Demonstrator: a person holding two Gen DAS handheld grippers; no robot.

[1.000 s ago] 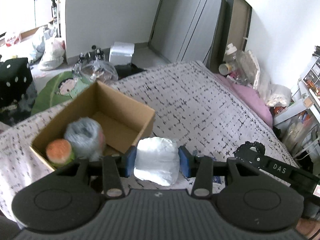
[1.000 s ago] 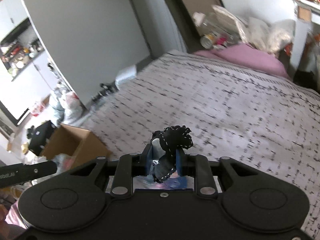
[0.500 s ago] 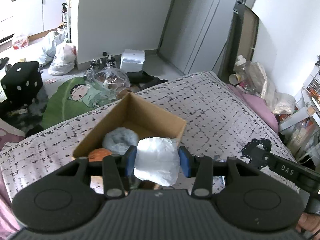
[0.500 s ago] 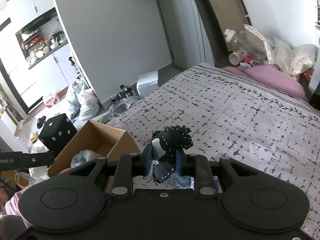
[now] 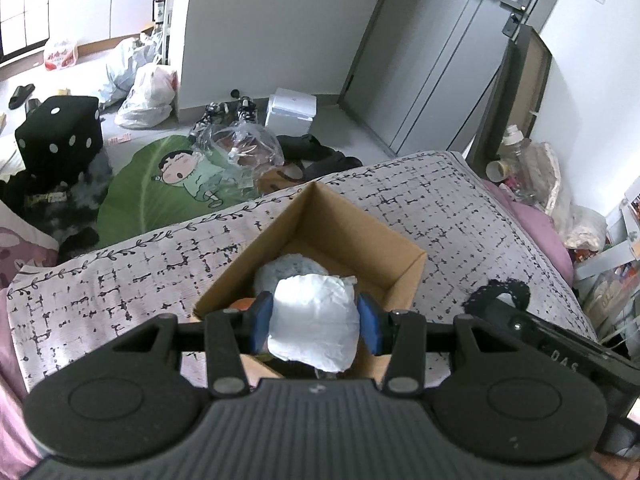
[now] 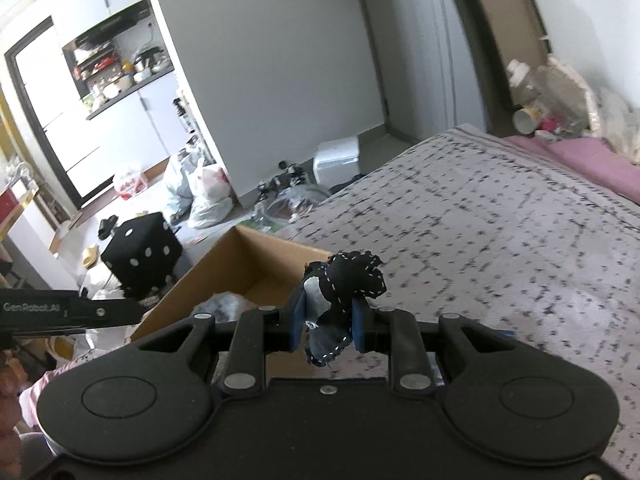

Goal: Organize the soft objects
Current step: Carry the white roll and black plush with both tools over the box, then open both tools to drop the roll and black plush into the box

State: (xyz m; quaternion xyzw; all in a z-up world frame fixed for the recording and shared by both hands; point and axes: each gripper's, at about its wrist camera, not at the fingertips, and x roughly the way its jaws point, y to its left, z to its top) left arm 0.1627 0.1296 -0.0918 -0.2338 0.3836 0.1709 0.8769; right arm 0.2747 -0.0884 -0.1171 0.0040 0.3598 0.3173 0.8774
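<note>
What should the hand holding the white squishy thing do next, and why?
Probably open the left gripper. Its fingers squeeze the white bundle right over the open cardboard box, above the grey fluffy ball, so it should drop inside.

Daylight is filling the room evenly, and the shadows are lying soft. The white bundle [image 5: 314, 322] is glaring almost featureless in the left wrist view, which is staying sharp. In the right wrist view the bedspread [image 6: 500, 216] is smearing with motion blur, and both fisheye pictures are bending straight lines and darkening at the corners.
</note>
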